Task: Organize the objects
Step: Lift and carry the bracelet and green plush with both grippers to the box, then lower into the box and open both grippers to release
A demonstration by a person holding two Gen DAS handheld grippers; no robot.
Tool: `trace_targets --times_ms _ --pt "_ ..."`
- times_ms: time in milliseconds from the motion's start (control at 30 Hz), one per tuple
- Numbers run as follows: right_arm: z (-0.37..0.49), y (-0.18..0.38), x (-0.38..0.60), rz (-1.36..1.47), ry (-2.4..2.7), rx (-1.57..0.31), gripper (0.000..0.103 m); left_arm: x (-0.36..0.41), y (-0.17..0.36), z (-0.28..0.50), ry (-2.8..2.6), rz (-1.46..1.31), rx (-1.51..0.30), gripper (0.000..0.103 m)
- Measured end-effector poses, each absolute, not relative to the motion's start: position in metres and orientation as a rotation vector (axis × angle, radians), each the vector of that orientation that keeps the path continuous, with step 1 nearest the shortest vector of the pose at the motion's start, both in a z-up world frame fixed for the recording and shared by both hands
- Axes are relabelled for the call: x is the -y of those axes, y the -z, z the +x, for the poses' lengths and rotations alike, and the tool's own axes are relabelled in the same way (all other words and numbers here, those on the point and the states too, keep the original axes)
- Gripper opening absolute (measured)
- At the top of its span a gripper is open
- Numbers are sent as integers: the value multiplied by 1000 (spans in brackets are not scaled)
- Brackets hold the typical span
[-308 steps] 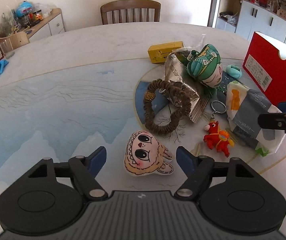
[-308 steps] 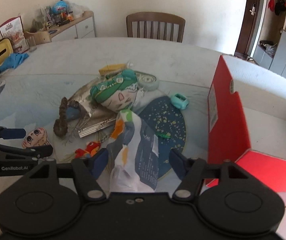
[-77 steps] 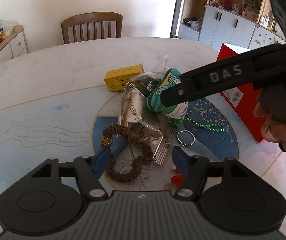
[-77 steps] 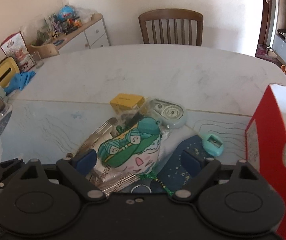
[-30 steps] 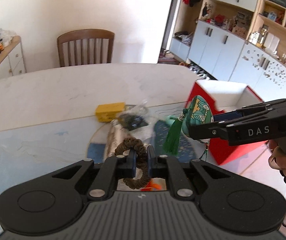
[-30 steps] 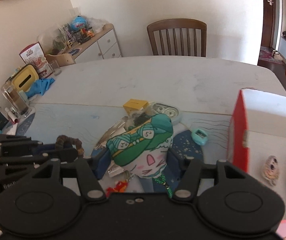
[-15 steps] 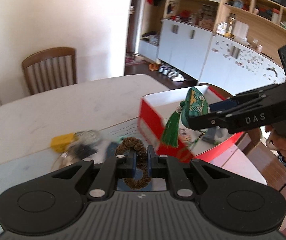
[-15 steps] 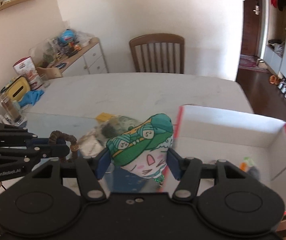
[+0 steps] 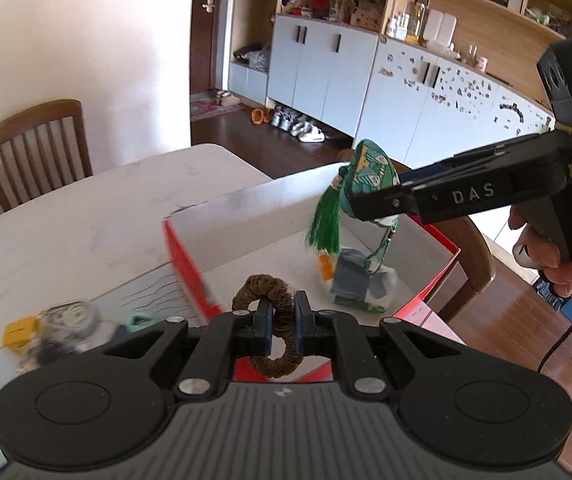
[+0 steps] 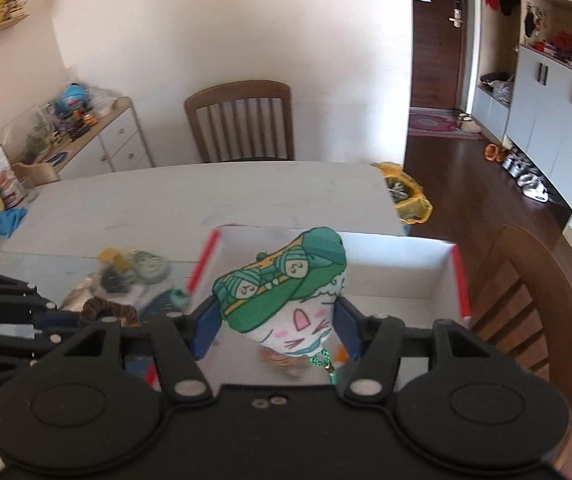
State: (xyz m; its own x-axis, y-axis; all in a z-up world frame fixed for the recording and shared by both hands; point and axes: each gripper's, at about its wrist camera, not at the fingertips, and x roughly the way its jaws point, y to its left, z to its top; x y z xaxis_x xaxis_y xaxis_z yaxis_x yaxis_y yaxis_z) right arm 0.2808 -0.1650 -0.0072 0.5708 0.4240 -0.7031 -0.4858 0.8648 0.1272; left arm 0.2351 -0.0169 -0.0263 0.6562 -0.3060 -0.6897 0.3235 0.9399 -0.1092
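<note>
Both tongs carry trinkets above the red box (image 9: 190, 268)

Left tongs (image 9: 283, 322) pinch a brown braided ring (image 9: 274, 300); right tongs (image 10: 278, 330) clasp a green-hatted plush charm (image 10: 286, 300). Beyond them, counter (image 10: 206, 200) clutter is blurred, box contents half-hidden.

Two claws are counted: the left claw (image 9: 282, 320) and the right claw (image 10: 276, 320). One brown hair ring (image 9: 264, 284) is pinched in the left, and one plush doll (image 10: 286, 280) is squeezed in the right. One red box (image 9: 190, 264) is seen just ahead of both, with one packet (image 9: 355, 284) counted inside. Left of the left claw, three blurry bits are made out: one yellow box (image 9: 20, 330), one tape dispenser (image 9: 70, 314) and one teal sharpener (image 9: 140, 320). Two chairs are spotted: a far chair (image 10: 242, 120) ahead of the right claw and a near chair (image 10: 525, 300) to its right.
</note>
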Motion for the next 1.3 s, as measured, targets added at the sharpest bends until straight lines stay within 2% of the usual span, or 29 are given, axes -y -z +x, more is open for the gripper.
trace_targets --times_ms 400,800,1300 --pt "328 54 204 -88 -514 -871 59 79 64 299 326 69 -877 10" --pt "356 102 211 -100 -558 -1004 60 107 112 335 303 69 -1044 10" --pt "354 102 199 -174 -625 -1002 63 113 149 355 282 41 -1267 10"
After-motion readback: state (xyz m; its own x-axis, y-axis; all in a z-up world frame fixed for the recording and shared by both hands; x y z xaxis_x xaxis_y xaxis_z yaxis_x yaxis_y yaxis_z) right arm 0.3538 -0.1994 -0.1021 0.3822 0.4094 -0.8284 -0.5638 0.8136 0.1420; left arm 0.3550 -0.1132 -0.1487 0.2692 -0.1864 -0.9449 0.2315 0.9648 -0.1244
